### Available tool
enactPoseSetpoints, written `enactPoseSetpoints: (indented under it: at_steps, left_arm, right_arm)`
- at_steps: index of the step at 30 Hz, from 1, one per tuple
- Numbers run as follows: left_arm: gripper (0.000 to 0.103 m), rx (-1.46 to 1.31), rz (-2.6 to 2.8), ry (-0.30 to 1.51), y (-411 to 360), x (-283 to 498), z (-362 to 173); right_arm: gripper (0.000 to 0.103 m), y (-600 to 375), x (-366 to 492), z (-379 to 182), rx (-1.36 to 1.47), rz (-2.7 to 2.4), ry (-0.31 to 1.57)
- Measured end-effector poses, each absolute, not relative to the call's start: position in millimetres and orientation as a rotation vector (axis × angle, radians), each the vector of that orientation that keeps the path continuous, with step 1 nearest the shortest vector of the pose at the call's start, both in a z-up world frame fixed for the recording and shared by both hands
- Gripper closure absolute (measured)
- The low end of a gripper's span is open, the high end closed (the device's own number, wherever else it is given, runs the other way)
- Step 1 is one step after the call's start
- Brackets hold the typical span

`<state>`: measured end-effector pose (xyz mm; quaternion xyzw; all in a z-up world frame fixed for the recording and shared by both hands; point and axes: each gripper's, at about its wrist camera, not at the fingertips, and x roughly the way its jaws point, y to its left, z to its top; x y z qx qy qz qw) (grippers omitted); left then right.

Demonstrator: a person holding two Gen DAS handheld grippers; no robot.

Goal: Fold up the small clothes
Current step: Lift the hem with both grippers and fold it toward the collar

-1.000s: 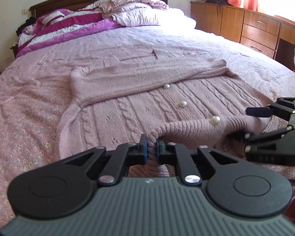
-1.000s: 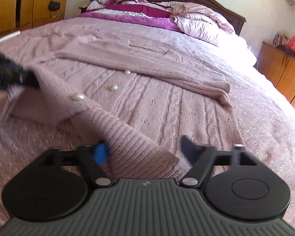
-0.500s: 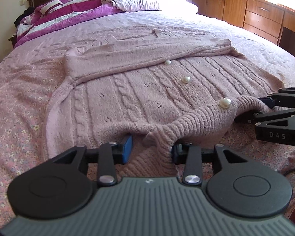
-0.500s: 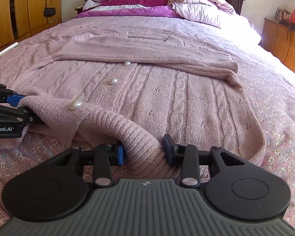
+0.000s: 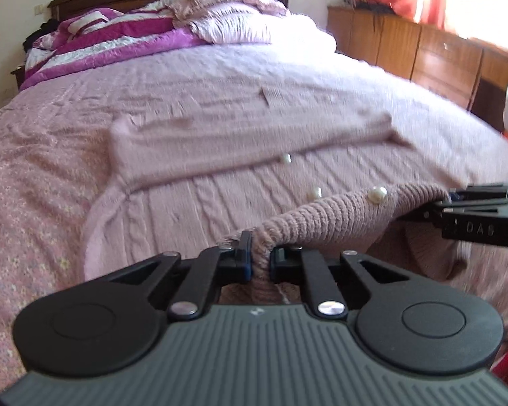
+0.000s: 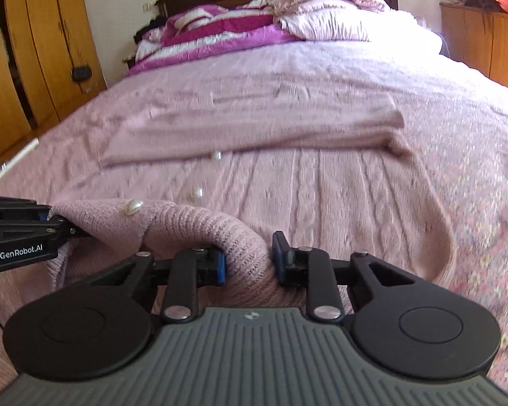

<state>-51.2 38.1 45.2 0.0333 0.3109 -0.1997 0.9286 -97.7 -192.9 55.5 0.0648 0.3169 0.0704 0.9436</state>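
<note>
Left tongs (image 5: 260,257) clenched on the ribbed hem of the pink cardigan (image 5: 220,182), lifting it off the bed (image 5: 34,176). Ahead of both tongs, the rest of the cardigan lay flat, a sleeve folded across it, with open bedspread beyond up to the pillows (image 5: 233,23). Right tongs (image 6: 249,258) just closed further, grasping a thick roll of the same hem. Pearl button (image 6: 133,206) between the two grips. "GenRobot.AI" read on the left tongs' side (image 6: 20,255); "DAS" on the right tongs (image 5: 479,228).
</note>
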Motion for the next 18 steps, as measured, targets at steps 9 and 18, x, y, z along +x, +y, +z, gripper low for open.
enactPoseSetpoints:
  at_steps: [9,18]
  left_arm:
    - [0.092,0.022,-0.374,0.548,40,-23,83]
    - [0.092,-0.021,-0.314,0.46,42,20,110]
  right_arm:
    - [0.088,-193,-67,87,0.129,0.188,0.555]
    - [0.089,-192,-12,116,0.145,0.192,0.464]
